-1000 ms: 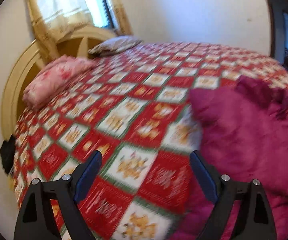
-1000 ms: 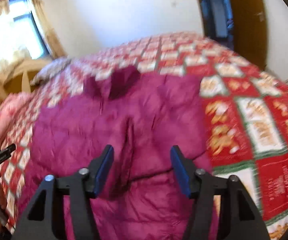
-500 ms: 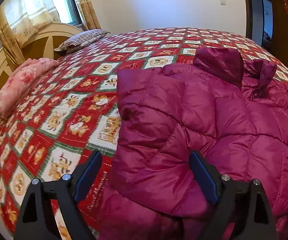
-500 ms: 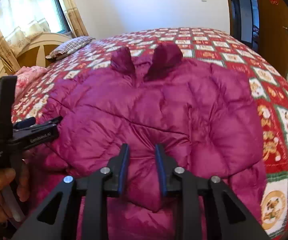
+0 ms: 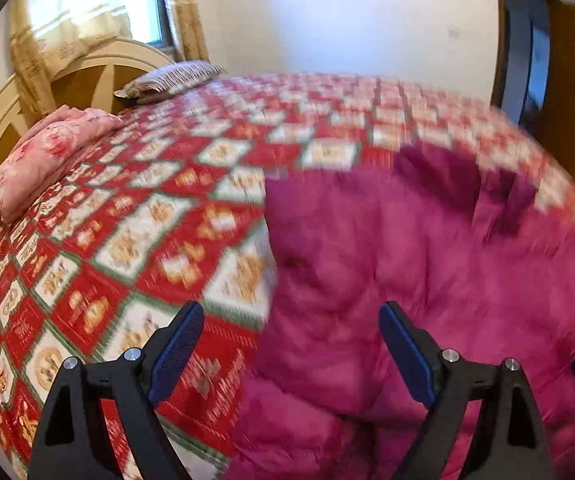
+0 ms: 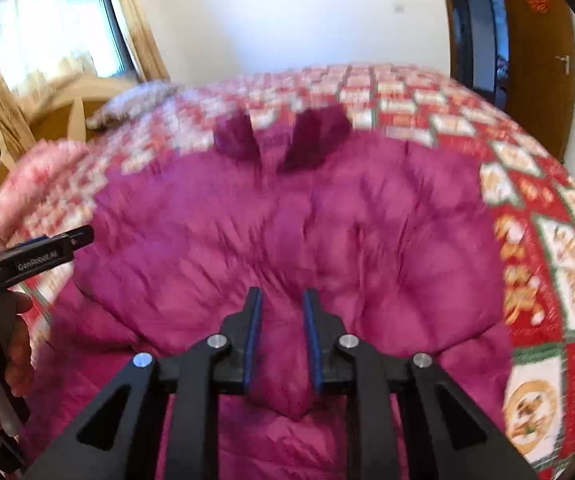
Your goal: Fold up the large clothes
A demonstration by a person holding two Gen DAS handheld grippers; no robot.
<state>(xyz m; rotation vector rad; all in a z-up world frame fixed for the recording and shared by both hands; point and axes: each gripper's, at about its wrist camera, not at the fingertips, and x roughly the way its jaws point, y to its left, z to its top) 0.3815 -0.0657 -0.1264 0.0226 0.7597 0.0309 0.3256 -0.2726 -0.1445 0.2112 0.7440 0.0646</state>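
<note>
Handling estimate: magenta puffer jacket (image 6: 287, 232) looks soft, bulky, light for its size; quilted shell likely slick, so a pinch may slide off unless it takes a thick fold.
Jacket position: spread flat on the red patchwork quilt (image 5: 135, 240) of the bed, collar flaps (image 6: 315, 132) toward the far side, hem edge nearest both cameras.
Grasp points, judged: hem corners or side seams, where padding bunches into a ridge; flat middle panels give little to bite.
Right gripper (image 6: 281, 340): jaws narrow, having just closed further; a puffed ridge of hem fabric sits between the blue pads and appears pinched.
Left gripper (image 5: 287, 348): jaws wide, nothing between the pads; hangs over the jacket's left edge where it meets the quilt.
Visibility: both views motion-blurred; pad contact on the right judged, not crisp.
</note>
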